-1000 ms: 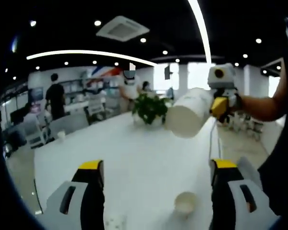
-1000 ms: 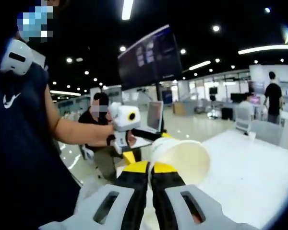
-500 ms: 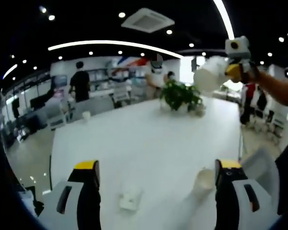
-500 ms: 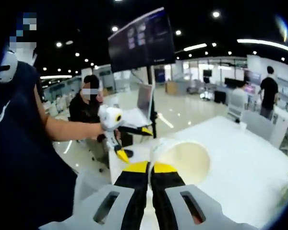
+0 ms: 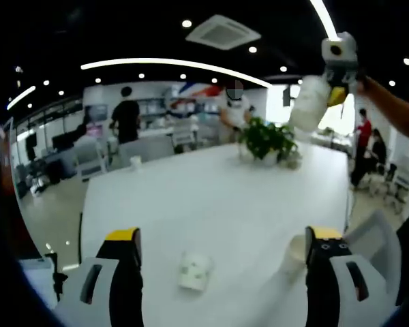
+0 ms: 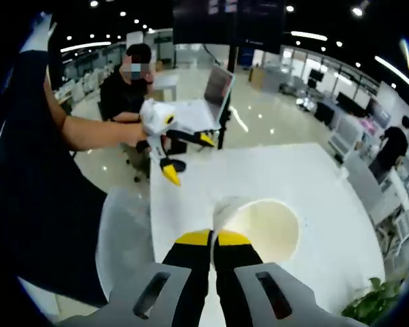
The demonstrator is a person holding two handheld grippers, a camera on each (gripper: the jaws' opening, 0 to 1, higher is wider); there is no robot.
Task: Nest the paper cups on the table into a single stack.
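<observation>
Three white paper cups [image 5: 194, 271] unstacked: right gripper [image 6: 214, 240] pinches one [image 6: 262, 228] mid-frame; left gripper [image 5: 218, 238], jaws spread, empty.

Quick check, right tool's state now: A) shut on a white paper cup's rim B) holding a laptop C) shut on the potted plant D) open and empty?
A: in the right gripper view the right tool has its yellow-tipped jaws pinched together on the rim of the white paper cup, raised over the white table.
</observation>
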